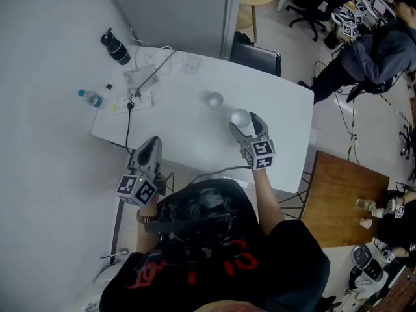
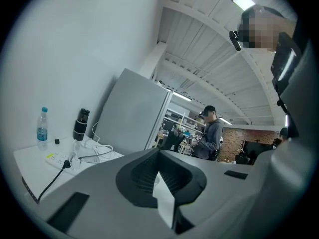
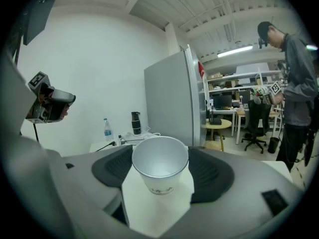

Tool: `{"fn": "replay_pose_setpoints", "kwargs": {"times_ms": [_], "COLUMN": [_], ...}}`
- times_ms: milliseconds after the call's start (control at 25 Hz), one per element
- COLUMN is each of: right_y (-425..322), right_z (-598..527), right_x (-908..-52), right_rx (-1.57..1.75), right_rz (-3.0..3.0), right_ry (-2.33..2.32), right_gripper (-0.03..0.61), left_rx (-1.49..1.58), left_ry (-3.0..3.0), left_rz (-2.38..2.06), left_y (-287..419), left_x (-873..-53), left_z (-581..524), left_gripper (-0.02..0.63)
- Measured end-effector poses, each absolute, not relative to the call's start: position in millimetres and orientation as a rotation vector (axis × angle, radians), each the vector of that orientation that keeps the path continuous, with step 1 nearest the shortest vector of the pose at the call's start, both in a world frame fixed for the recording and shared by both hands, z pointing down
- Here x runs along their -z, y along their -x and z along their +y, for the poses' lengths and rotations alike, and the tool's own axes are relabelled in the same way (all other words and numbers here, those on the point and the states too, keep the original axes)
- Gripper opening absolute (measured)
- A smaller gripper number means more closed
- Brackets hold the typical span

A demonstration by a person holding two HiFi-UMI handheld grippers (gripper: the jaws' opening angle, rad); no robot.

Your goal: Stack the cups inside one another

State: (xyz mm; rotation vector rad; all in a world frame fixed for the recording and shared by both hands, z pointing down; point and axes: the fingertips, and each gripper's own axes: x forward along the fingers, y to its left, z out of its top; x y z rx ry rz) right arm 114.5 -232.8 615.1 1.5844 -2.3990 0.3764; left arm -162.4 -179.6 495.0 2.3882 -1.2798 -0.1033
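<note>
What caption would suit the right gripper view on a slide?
Right gripper grips an upright white paper cup between its jaws.

Water bottle point(image 1: 91, 98), black flask point(image 1: 116, 47) and cabled power strip point(image 1: 132, 101) are noted at white table's point(image 1: 286, 129) far-left end, black chair point(image 1: 256, 57) beyond.

Seen from above, the person holds a gripper in each hand. The left gripper point(image 1: 153, 143) sits low and close to the body, at the near edge of the surface point(image 1: 195, 135). It points forward, roughly level, and its jaws are pressed together with nothing between them. A band point(image 1: 148, 219) circles the left wrist just behind that gripper's marker cube point(image 1: 137, 188). The right forearm point(image 1: 263, 188), bare below a black sleeve point(image 1: 286, 239), reaches forward over the surface. The right gripper point(image 1: 245, 122) tilts slightly down, its jaws spread wide and its pads pressing both sides of an upright cup point(image 1: 240, 116).
</note>
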Motion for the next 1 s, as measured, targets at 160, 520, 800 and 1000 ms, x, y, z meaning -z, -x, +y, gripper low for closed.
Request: {"fn": "replay_pose_setpoints", "kwargs": {"times_ms": [160,520,800,1000], "right_y": [-97.4,-67.1,-57.5,-51.3], "right_z": [-252.5,-301.9,-343.2,-362.6], "right_x": [-607.2,-604.9,-626.3,-657.0], "right_rx": [-0.351,-0.315,-0.335,-0.342], "right_rz": [-2.447,-2.527,-2.54,-2.51], "right_ry": [-1.543,-1.431,-1.361,-1.31], "right_gripper": [0.364,0.364,0.362,0.362], "left_rx": [0.138,0.164,0.125,0.11], "left_ry": [-2.384,-2.336,-2.272,-2.241], "left_rz": [-1.261,-1.319,-1.405,-1.463], "left_y": [165.7,180.4,189.4,192.3], "left_x": [-497.3,-504.9,-512.1,-512.3], "left_z": [-180.4,-189.2,-198.8,-196.4], "left_gripper": [0.005,0.005,0.005,0.005]}}
